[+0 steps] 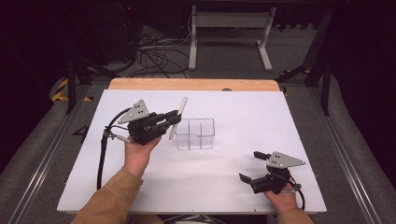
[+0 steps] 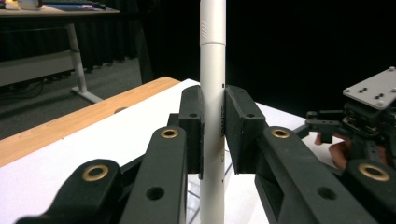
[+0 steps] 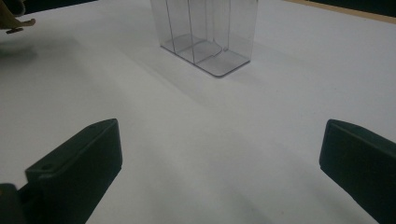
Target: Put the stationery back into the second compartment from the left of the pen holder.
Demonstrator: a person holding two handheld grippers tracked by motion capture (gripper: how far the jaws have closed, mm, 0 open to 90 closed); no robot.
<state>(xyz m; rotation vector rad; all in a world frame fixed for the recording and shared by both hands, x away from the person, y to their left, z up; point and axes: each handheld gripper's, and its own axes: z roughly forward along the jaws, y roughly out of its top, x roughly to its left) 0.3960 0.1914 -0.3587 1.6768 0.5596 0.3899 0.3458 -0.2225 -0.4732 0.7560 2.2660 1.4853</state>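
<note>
Gripping a white pen between both jaws, left gripper held above the white table, just left of a clear plastic organizer. Pen tilted in the high view, upper end leaning away toward the far edge, lower end down beside the organizer's left wall; touching that wall or not, cannot tell. In the left gripper view, pen upright between the two black pads, clamped on both sides, running up past the top edge and down below the pads. Left hand wrapped under the gripper body, tan sleeve coming in from the bottom edge, black cable looping down at the left.

Resting low near the table's near right corner, right gripper, jaws spread wide with nothing between them. Well apart from the organizer and from the left gripper. In the right gripper view, two black jaws at the bottom corners, bare white table between, organizer farther off at the top, see-through walls dividing it into several compartments, nothing visible inside.

Beyond the table's far end, a strip of wood edge, then grey floor with tangled black cables and a white table frame.
</note>
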